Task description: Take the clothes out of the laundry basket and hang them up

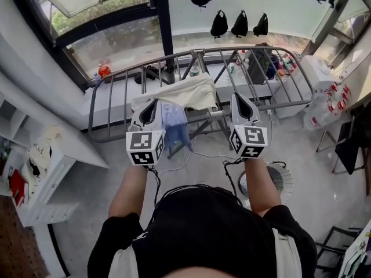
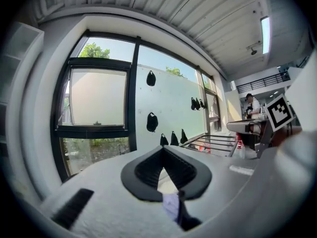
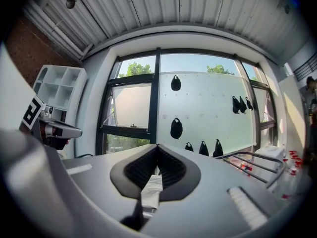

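I am holding a cream-white cloth garment (image 1: 184,92) spread over the near edge of the grey metal drying rack (image 1: 110,103). The left gripper (image 1: 149,106) is clamping one end and the right gripper (image 1: 242,104) the other, while a blue cloth (image 1: 173,125) is hanging beneath.

A cream garment (image 1: 184,92) hung spread between the two pairs of jaws, an edge pinched in each, sagging in folds; its pale blue part (image 1: 174,123) dangled beside the left jaws.
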`<state>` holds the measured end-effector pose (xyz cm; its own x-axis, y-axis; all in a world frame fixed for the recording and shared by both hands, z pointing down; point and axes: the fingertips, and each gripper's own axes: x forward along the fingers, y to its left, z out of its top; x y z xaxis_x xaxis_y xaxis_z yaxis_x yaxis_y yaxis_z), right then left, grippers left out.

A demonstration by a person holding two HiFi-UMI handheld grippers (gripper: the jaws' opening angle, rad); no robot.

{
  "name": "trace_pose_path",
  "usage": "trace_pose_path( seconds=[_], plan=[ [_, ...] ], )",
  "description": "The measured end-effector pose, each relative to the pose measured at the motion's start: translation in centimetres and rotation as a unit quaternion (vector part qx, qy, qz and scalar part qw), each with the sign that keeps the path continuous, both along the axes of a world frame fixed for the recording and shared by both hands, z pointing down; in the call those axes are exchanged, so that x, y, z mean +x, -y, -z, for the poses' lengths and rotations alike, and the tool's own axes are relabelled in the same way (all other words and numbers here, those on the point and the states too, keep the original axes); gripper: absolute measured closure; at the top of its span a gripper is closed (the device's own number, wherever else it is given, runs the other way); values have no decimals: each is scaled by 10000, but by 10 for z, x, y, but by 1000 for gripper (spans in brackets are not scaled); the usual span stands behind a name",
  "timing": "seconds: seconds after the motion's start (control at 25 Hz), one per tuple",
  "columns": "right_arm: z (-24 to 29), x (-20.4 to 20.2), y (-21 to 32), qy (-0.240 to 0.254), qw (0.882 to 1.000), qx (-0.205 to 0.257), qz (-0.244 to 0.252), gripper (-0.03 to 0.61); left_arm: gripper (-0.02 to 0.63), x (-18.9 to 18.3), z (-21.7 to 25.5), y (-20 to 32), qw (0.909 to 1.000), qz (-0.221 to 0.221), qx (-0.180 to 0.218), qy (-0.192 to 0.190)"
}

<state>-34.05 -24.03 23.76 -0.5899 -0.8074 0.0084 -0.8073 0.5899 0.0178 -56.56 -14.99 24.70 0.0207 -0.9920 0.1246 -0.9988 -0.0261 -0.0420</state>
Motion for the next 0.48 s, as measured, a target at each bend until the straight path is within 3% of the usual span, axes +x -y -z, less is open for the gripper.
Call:
trace_pose_path(
  seconds=[0.12, 0.28, 0.48],
  plan=[
    [-6, 42, -13, -56, 9986, -37, -532, 568, 611, 36, -1, 13, 9983, -585, 49, -15],
    [-10, 116, -34, -86, 9900, -62, -1404, 568, 611, 101, -3, 31, 9894, -1451, 80, -33],
    [-16, 214, -78, -69, 9650, -110, -2618, 568, 610, 204, -11, 41, 9631, -2689, 18, -62]
  ],
)
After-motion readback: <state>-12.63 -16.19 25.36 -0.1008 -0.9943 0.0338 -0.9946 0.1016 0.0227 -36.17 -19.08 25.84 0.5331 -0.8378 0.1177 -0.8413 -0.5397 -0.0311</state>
